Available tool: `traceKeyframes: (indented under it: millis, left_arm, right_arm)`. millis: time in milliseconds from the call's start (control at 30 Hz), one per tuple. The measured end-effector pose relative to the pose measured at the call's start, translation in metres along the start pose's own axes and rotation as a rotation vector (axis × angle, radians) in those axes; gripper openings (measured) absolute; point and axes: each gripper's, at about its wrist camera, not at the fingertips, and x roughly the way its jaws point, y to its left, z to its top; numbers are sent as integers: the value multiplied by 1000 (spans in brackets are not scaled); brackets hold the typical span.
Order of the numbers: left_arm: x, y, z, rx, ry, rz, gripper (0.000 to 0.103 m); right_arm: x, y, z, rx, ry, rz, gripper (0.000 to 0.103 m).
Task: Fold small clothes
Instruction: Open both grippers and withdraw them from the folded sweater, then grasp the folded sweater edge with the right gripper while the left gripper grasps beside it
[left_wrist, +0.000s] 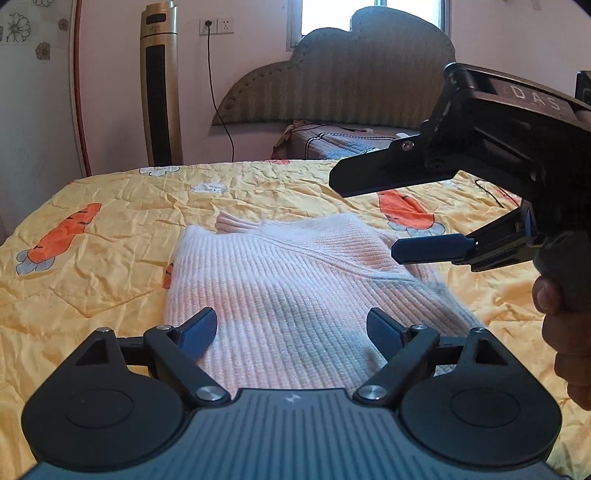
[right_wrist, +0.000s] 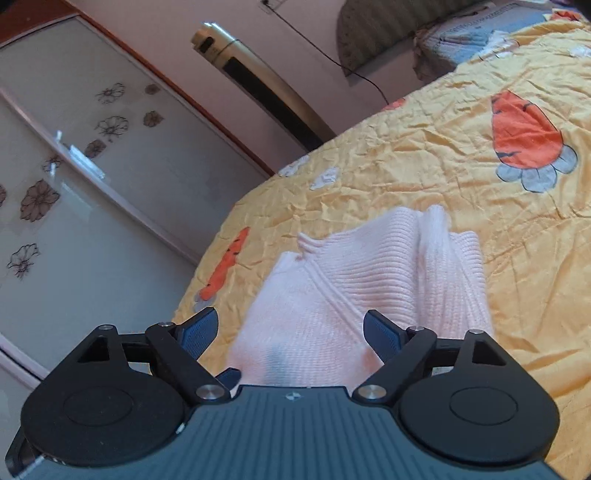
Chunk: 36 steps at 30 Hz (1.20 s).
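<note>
A pale pink ribbed knit sweater lies partly folded on the yellow carrot-print bedspread. My left gripper is open and empty, hovering over the sweater's near edge. My right gripper comes in from the right, above the sweater's right side, jaws wide open and empty. In the right wrist view the sweater lies below my open right gripper, with a sleeve folded across its body.
A gold tower fan stands at the wall with a black cord. A grey padded headboard and a striped pillow are at the bed's far end. A glass wardrobe door is left of the bed.
</note>
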Motion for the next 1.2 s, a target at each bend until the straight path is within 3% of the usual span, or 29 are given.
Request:
traceKeyframes:
  millis: [167,267,333,567,633,767,833,900,1000,1067,1133,1200]
  left_arm:
    - [-1,-5,-7,48,25,-1,89]
    - [2,-8,-9,69,30,8,89]
    - [3,-5,-8,52,33,2,89]
    - [-2,-4,-9,41,24,3,90]
    - [-14,0,-6,-3,2,9,90]
    - [-54,27,-4,-92,-117,-39,90]
    - [-58,45,-1,-127,-125,-54,90]
    - [-48,72,5,-210,-100,-66,90]
    - [-12,115,14,-402,-20,-112,90]
    - [15,131,19,-487,41,-152,90]
    - [44,136,24,-510,104,-221,89]
    - [65,136,30,-528,164,-237,89]
  right_arm:
    - [0,10,-5,-29,49,42,98]
    - [19,-15,-13,65,114,4,94]
    - [16,-23,-20,68,73,50,94]
    - [16,-18,-23,41,83,36,94]
    - [14,-18,-23,38,79,39,93]
    - [-7,-14,-19,64,61,27,93]
    - [-29,-14,-15,34,22,53,95]
    - [-50,-18,-7,-12,-30,21,99]
    - [-63,-41,13,-23,-77,-98,100]
    - [-54,-63,26,17,-46,-166,100]
    - [-34,-79,32,18,12,-225,95]
    - [-11,-87,34,4,72,-260,89]
